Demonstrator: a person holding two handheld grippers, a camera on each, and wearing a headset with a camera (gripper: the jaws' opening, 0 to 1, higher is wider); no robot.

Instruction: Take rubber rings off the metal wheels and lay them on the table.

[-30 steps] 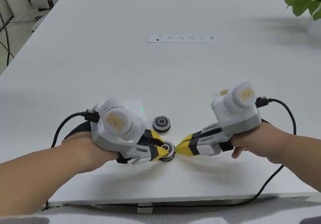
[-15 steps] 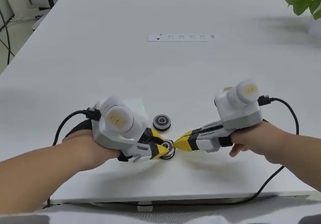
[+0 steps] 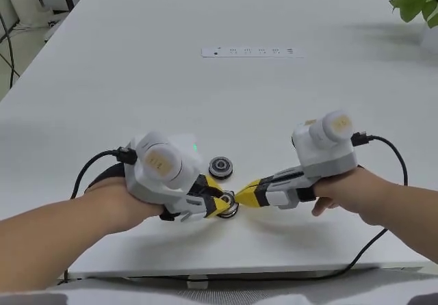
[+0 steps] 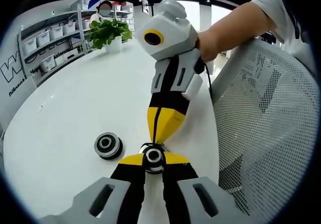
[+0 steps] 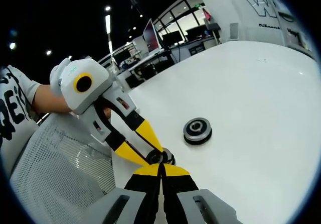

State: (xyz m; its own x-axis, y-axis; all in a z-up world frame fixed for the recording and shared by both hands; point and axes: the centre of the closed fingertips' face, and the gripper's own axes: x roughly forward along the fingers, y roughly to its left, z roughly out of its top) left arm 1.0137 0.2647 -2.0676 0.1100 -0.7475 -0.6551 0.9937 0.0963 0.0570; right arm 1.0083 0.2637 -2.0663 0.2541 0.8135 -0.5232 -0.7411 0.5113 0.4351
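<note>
Metal wheel [image 4: 153,156] half hidden in left tool [image 3: 222,204], right tool [image 3: 241,197] touching

The metal wheel [image 3: 230,203] between the two grippers is mostly covered by yellow jaw tips in the head view. Its rubber ring cannot be distinguished there.

In the right gripper view, the right gripper [image 5: 160,170] jaws meet in front of this wheel and hide its lower part. Whether they pinch the ring cannot be told.

In the left gripper view, the left gripper [image 4: 153,158] jaws cover both flanks of the wheel.

The power strip [image 3: 246,51] markings are too small to read. The plant [image 3: 416,1] is cut off by the head view's upper right edge.
</note>
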